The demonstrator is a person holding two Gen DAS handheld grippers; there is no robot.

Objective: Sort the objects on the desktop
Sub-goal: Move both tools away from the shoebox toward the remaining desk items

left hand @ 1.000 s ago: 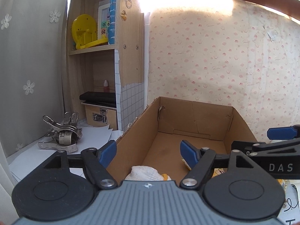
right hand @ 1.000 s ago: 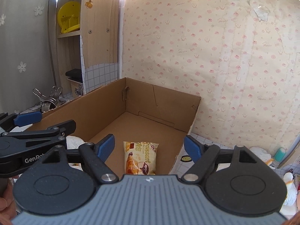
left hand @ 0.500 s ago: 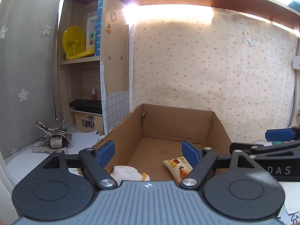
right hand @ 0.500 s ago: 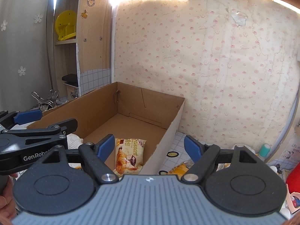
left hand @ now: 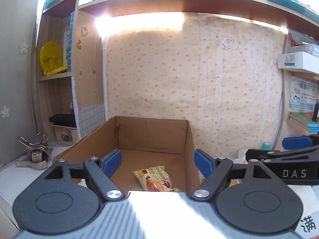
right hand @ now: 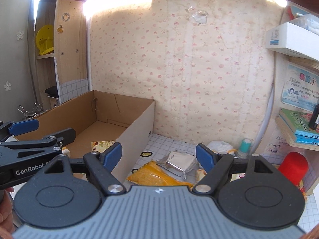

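**A:** Which step did it look like?

**B:** Between picks, most likely. The croissant packet (left hand: 154,180) lay flat on the floor of the cardboard box (left hand: 188,139), near its front end, and neither claw held anything. The left gripper (left hand: 158,162) hung at the box's near end, jaws spread wide, with nothing between the blue pads (left hand: 111,162).

**A:** And the right one?

**B:** The right gripper (right hand: 159,156) was just as wide and just as empty. It sat outside the box, to the right of the white outer wall, over the gridded desk (right hand: 165,142).

**A:** What remained to sort?

**B:** Directly under that claw lay a yellow packet (right hand: 157,176), and touching its far edge a silver-edged pouch (right hand: 179,162). Further back, near the wall, stood a white bundle (right hand: 219,145) and a teal-capped bottle (right hand: 244,146); a red can (right hand: 292,164) sat at the right edge. A small yellow-and-white thing also showed in the box behind the left claw's arm, too hidden to name.

**A:** So the next move?

**B:** Probably the right claw dropping onto the yellow packet. It looked thin and crinkly, so the pads would need to come low and pinch an edge without dragging the pouch along.
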